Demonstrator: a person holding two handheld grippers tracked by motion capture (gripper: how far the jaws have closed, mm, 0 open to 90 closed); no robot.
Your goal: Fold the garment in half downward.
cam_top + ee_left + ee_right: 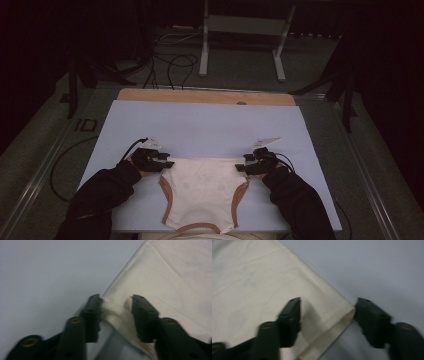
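A cream garment (202, 187) with tan trim lies flat on the pale blue mat (210, 125), near the front edge. My left gripper (167, 162) is at its far left corner and my right gripper (243, 167) at its far right corner. In the left gripper view the jaws (116, 305) straddle the garment's (175, 277) hemmed corner, which bunches up against one pad, and the gripper is open. In the right gripper view the jaws (327, 307) stand wide on either side of the folded corner of the garment (249, 277). That gripper is open too.
The mat lies on a wooden board (200, 96) whose far edge shows. Behind it on the floor are black cables (170, 70) and a grey metal stand (240, 30). Dark sleeves (100, 195) come in from the bottom.
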